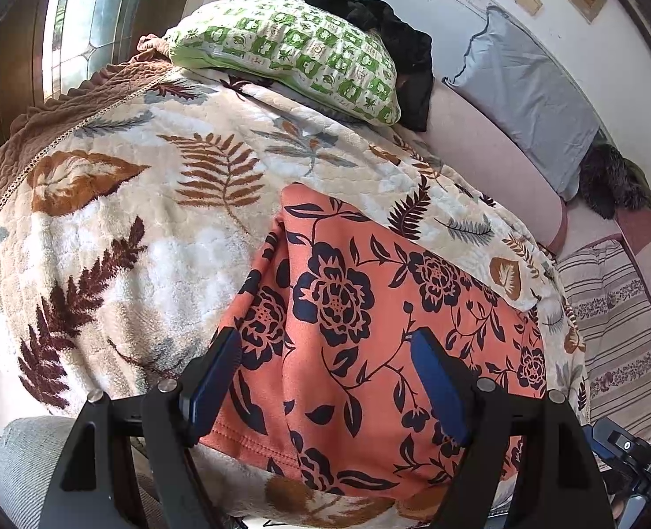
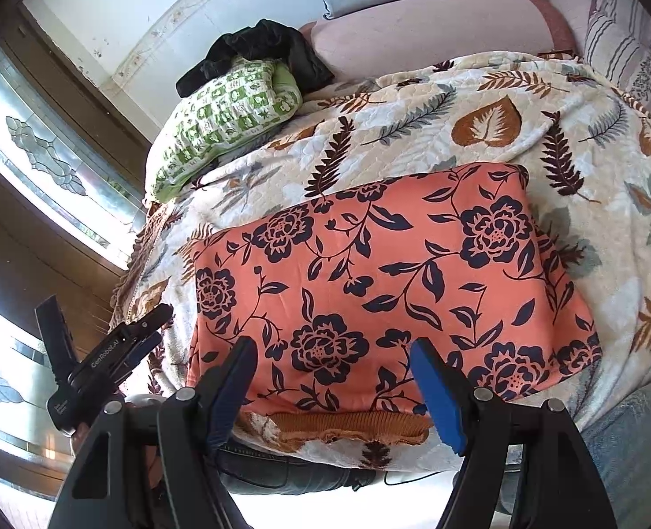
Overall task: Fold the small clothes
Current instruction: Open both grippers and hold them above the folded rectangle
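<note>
An orange garment with dark navy flowers lies folded in a flat rectangle on the leaf-print blanket. It also shows in the right wrist view, with its ribbed mustard waistband at the near edge. My left gripper is open and empty, hovering over the garment's near left part. My right gripper is open and empty above the garment's near edge. The left gripper also shows at the left of the right wrist view.
A green patterned pillow and a black cloth lie at the far end of the bed. A grey pillow leans on the wall. A striped cushion is on the right. A window is on the left.
</note>
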Available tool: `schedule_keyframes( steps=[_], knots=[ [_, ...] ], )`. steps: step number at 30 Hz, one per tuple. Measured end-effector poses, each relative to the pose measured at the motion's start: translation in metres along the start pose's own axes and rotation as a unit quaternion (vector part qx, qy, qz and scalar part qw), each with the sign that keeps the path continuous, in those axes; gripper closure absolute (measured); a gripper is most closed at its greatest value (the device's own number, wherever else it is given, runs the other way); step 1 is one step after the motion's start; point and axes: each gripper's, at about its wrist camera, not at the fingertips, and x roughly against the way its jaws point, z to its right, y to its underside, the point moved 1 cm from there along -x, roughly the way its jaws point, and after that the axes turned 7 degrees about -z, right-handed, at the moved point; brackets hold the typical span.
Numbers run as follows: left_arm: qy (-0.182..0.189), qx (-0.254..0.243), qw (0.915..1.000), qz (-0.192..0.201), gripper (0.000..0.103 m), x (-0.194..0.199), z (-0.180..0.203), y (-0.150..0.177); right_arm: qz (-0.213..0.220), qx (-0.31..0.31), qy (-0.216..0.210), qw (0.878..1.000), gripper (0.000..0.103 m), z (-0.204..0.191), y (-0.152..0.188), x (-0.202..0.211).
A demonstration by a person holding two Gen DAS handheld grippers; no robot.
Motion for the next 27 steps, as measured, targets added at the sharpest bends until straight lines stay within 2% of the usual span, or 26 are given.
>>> schedule_keyframes(
  steps=[16,27],
  knots=[
    [0.021,0.012,0.9997,-0.002,0.023,-0.001,-0.003,-0.002,0.002,-0.011,0.025,1.0,0.028,0.008,-0.005,0.014],
    [0.04,0.027,0.9988,-0.003,0.023,0.001,-0.009,-0.004,-0.006,0.011,0.025,1.0,0.028,-0.009,-0.005,0.005]
  ],
)
